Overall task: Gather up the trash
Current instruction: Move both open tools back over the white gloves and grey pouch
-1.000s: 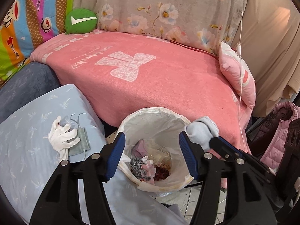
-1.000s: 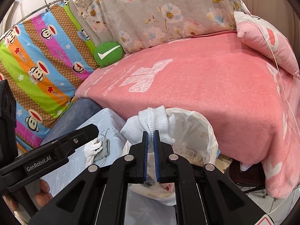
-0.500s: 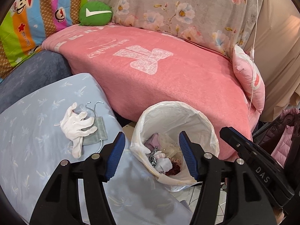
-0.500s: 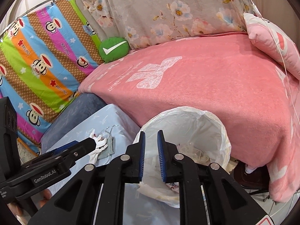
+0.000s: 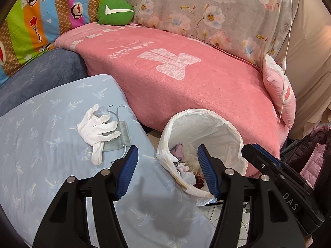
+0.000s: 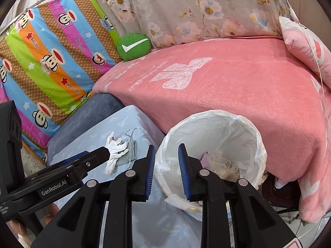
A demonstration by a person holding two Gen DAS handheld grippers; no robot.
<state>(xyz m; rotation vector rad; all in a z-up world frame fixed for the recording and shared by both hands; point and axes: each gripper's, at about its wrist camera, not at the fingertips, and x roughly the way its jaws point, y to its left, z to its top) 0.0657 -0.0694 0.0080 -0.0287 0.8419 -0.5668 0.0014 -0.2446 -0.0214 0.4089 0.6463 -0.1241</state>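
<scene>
A bin with a white plastic liner (image 5: 231,132) (image 6: 254,136) stands against the pink couch, with crumpled trash and a white sock (image 5: 189,175) inside. A white glove (image 5: 97,128) (image 6: 115,155) lies on a grey face mask (image 5: 123,139) (image 6: 131,150) on the light-blue cushion, left of the bin. My left gripper (image 5: 167,147) is open and empty over the bin's near-left rim, right of the glove. My right gripper (image 6: 167,146) hovers at the bin's left rim; its jaws are opening and nothing is between them.
A pink blanket (image 5: 186,82) covers the couch behind the bin. The light-blue cushion (image 5: 41,155) fills the near left. A green tick pillow (image 5: 115,11) and a small pink pillow (image 5: 279,95) sit farther back. A pink jacket (image 5: 316,161) hangs at the right.
The right gripper let go of the white sock, which dropped into the bin, and its jaws have parted. Both grippers shifted left, so the glove and mask sit closer.
</scene>
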